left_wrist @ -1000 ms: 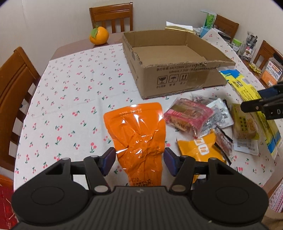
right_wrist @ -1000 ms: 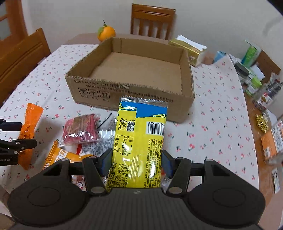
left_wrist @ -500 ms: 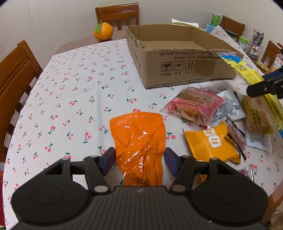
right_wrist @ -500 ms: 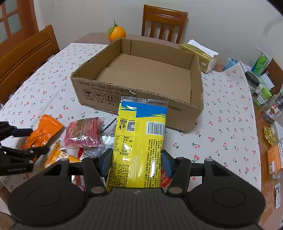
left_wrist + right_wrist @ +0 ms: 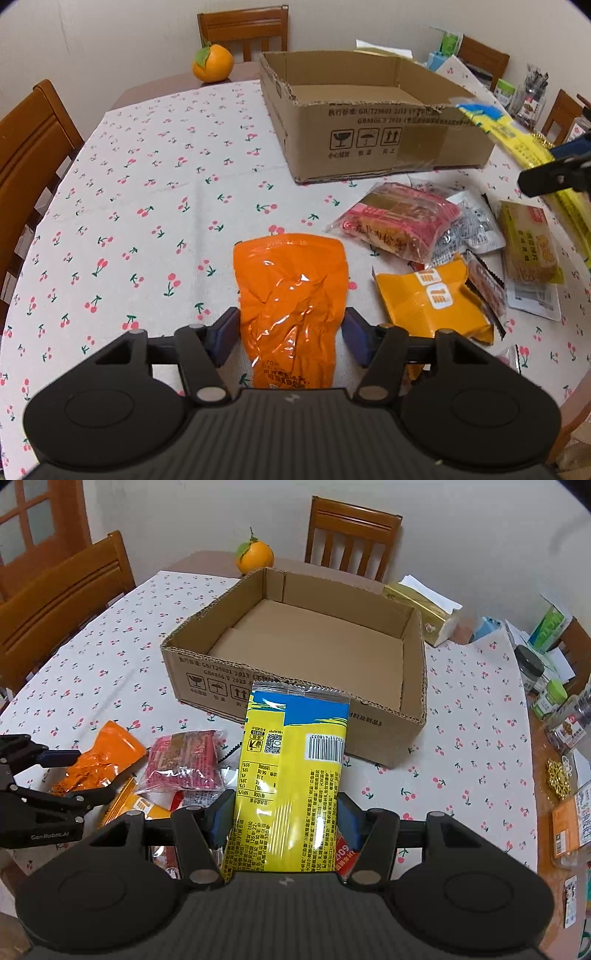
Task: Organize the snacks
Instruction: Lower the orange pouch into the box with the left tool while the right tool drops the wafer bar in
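Note:
My left gripper (image 5: 288, 332) holds a crinkled orange pouch (image 5: 291, 288) low over the cherry-print cloth, its jaws closing on the pouch's sides. The right wrist view shows the same left gripper (image 5: 92, 771) and orange pouch (image 5: 107, 746) at the left edge. My right gripper (image 5: 284, 812) is shut on a long yellow-and-blue snack pack (image 5: 291, 775) that points at the open cardboard box (image 5: 207, 679). Loose snacks lie before the box (image 5: 369, 140): a red pack (image 5: 399, 221), a yellow-orange pack (image 5: 432, 302) and a green-yellow biscuit pack (image 5: 528, 243).
An orange fruit (image 5: 255, 557) sits behind the box. A gold tissue box (image 5: 424, 609) and jars (image 5: 532, 664) crowd the right side. Wooden chairs (image 5: 33, 147) ring the table. Bare cloth (image 5: 147, 184) stretches left of the box.
The orange pouch, still in my left gripper, has come down closer to the cloth and lies flatter. The right gripper keeps the yellow pack, now showing more of the box's inside.

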The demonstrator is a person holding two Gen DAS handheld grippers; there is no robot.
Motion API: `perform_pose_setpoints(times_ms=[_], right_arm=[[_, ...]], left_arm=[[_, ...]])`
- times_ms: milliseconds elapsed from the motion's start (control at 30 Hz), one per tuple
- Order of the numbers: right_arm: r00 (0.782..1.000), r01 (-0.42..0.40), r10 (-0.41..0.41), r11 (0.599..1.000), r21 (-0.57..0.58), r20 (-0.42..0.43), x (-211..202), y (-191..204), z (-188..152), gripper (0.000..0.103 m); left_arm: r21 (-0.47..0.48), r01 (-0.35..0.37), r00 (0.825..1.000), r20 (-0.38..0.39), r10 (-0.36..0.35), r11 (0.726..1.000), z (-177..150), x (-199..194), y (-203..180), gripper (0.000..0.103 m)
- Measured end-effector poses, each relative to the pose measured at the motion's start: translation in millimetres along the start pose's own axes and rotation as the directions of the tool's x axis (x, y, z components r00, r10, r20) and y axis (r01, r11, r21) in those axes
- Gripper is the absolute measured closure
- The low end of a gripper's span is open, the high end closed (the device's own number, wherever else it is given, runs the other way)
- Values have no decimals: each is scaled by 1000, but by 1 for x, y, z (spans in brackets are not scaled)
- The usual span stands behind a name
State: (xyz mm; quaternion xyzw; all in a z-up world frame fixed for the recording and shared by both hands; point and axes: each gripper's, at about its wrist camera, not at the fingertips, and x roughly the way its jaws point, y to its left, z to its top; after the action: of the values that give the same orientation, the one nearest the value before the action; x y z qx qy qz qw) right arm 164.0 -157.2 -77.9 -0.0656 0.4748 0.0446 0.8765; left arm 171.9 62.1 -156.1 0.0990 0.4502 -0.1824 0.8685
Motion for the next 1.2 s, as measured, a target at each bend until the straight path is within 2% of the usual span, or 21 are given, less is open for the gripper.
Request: perform_pose_setpoints(times_ms=[233, 367, 667, 867, 1200], right_arm=[[1000, -26, 26, 999, -30, 1, -13, -5, 7, 41], [998, -62, 62, 998, -7, 0, -18, -12, 14, 41], [990, -143, 142, 988, 56, 13, -19, -38, 44, 41], [986, -162, 159, 984, 69, 50, -9, -61, 74, 41], [987, -143, 136, 986, 91, 81, 39, -101, 136, 41]], left_arm=[[32, 19, 999, -44, -18, 999, 17, -20, -2, 44], [39, 37, 998, -51, -35, 999, 36, -39, 0, 44], [76, 55, 998, -1, -55, 996, 93, -69, -8, 44], [78, 55, 996, 72, -61, 995, 138, -62, -19, 44], [32, 14, 995, 95, -17, 999, 198, -23, -30, 44]])
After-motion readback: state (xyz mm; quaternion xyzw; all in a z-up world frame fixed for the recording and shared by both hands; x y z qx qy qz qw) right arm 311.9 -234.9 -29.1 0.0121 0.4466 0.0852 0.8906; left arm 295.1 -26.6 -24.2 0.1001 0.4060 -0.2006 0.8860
